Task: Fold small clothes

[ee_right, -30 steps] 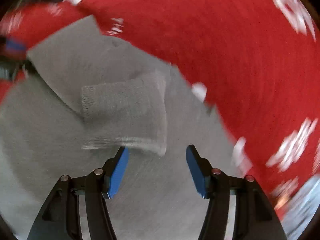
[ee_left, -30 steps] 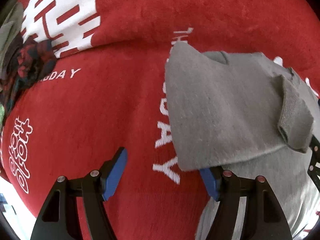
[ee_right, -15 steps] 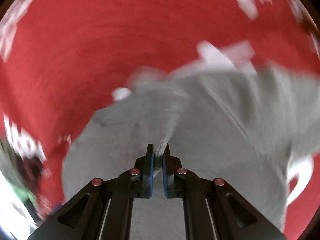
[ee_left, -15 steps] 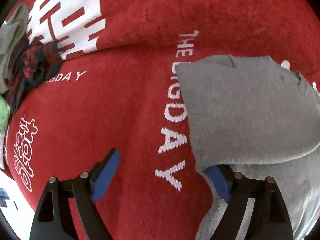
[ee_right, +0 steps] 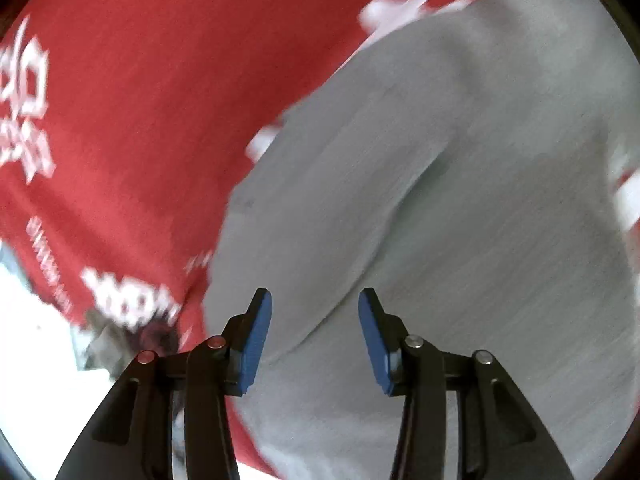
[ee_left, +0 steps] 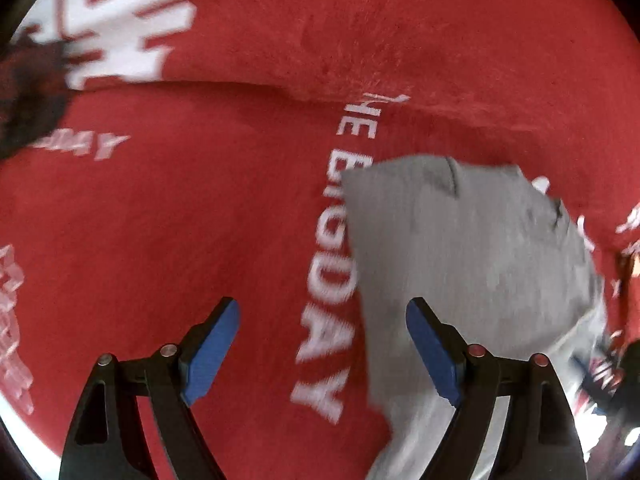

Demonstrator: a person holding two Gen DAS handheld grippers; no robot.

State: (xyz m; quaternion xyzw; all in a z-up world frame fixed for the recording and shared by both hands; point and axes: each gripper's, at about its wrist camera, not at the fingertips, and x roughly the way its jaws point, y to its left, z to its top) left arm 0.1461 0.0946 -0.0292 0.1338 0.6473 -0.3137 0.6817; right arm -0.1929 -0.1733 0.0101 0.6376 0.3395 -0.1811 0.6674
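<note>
A small grey garment (ee_left: 460,248) lies folded on a red cloth (ee_left: 200,220) printed with white letters. In the left wrist view my left gripper (ee_left: 322,320) stands wide open above the garment's left edge, with nothing held; its right pad hangs over the grey fabric. In the right wrist view the same grey garment (ee_right: 460,200) fills the right half, with a fold line running across it. My right gripper (ee_right: 315,312) hovers over it, jaws opening, pads clear of the cloth.
A dark patterned heap of clothes (ee_left: 28,92) sits at the far left edge of the red cloth. A pale surface (ee_right: 32,320) shows beyond the cloth's edge at lower left in the right wrist view, beside more crumpled fabric (ee_right: 108,344).
The ribbed cuff that lay on top is folded out of sight. My right gripper shut on the grey fabric, then let go. The left gripper opened wider and shifted onto the garment's edge.
</note>
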